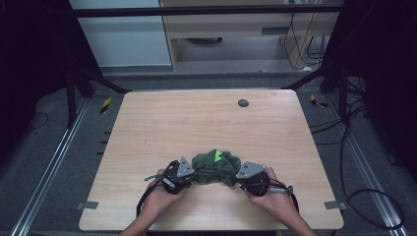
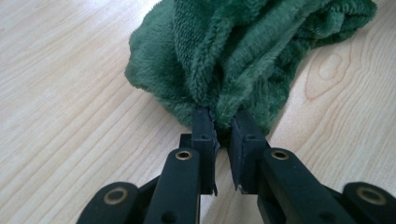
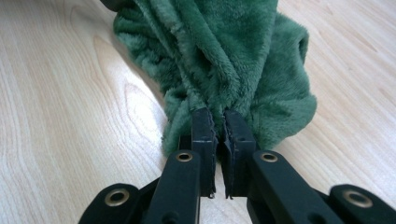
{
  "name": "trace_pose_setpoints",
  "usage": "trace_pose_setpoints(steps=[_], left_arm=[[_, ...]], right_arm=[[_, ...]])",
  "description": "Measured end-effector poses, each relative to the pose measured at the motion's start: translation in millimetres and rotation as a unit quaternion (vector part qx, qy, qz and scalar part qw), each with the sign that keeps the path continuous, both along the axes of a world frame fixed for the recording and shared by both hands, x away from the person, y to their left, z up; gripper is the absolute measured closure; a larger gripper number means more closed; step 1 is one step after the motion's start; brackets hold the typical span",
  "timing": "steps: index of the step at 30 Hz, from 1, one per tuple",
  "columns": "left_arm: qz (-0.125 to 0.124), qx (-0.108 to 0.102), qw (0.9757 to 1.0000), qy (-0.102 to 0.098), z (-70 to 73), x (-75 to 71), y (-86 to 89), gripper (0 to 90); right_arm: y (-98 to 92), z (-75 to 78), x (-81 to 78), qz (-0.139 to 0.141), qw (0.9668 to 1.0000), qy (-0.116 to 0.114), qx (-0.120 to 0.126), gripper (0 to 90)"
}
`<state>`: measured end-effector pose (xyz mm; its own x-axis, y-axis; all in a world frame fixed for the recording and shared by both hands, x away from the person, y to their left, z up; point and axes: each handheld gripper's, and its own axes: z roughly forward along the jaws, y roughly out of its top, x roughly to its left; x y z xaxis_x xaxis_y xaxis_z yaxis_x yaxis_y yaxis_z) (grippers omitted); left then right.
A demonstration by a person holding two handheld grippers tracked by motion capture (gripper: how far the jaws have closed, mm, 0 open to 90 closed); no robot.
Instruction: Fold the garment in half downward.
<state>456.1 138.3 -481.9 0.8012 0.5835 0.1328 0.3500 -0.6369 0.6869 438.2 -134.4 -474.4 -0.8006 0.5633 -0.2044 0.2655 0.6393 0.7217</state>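
You have the green towel (image 1: 215, 168) pinched at both ends: your left gripper (image 2: 223, 122) is clamped tight on one bunched edge, your right gripper (image 3: 219, 121) on the other. The towel sits crumpled on the table (image 1: 162, 123) near your edge, between the two grippers. The grasp looks done; spreading or folding it looks to be ahead.

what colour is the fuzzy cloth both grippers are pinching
Dark green cloth, best seen in the left gripper view.
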Motion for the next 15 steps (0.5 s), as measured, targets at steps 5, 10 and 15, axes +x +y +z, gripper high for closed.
trace_pose_setpoints(steps=[5, 10, 15], left_arm=[[-0.002, 0.002, 1.0000, 0.003, -3.2, -2.1, -0.4, 81.2], [0.000, -0.010, 1.0000, 0.001, -2.8, -3.3, 1.7, 73.9], [0.003, -0.048, 0.9988, -0.004, 13.5, -5.9, 9.0, 59.5]], right_arm=[[-2.0, -5.0, 0.0, -0.005, 1.0000, 0.003, -0.001, 85.1], [-2.6, -7.0, -1.0, -0.008, 0.9999, 0.011, 0.004, 82.0], [0.1, 1.8, -2.4, -0.010, 0.9997, 0.006, 0.020, 68.7]])
